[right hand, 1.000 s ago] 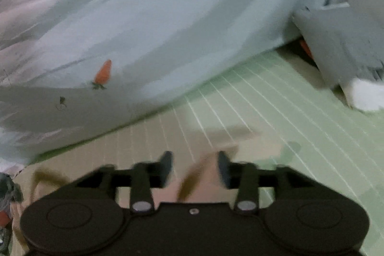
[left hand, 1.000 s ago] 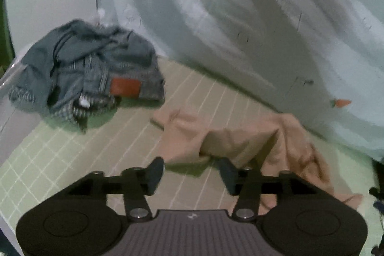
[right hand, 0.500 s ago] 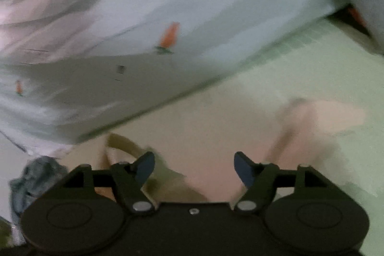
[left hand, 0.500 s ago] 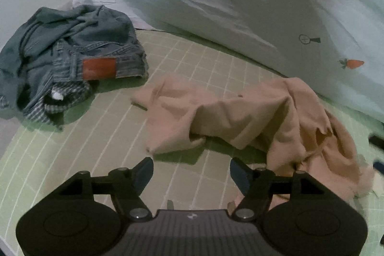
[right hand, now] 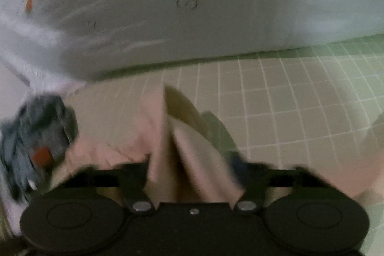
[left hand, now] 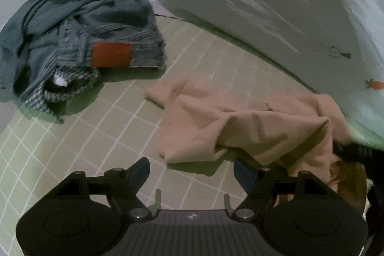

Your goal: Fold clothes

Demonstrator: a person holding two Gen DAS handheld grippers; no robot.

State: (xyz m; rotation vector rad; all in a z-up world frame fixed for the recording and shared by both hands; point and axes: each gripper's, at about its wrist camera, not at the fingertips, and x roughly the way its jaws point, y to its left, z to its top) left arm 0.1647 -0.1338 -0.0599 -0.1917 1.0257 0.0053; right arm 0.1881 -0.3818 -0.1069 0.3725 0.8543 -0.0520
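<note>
No readable text — the jeans' patch (left hand: 111,55) looks blank.

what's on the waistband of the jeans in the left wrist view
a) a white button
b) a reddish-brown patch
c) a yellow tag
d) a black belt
b: the crumpled jeans show a reddish-brown rectangular patch on the waistband, apart from the peach garment.

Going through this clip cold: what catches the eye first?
A crumpled pink garment sprawls mid-mat, just ahead of the open left gripper. Behind it to the left sits a heap of blue jeans with a red-brown patch. A pale sheet with carrot prints fills the background.
</note>
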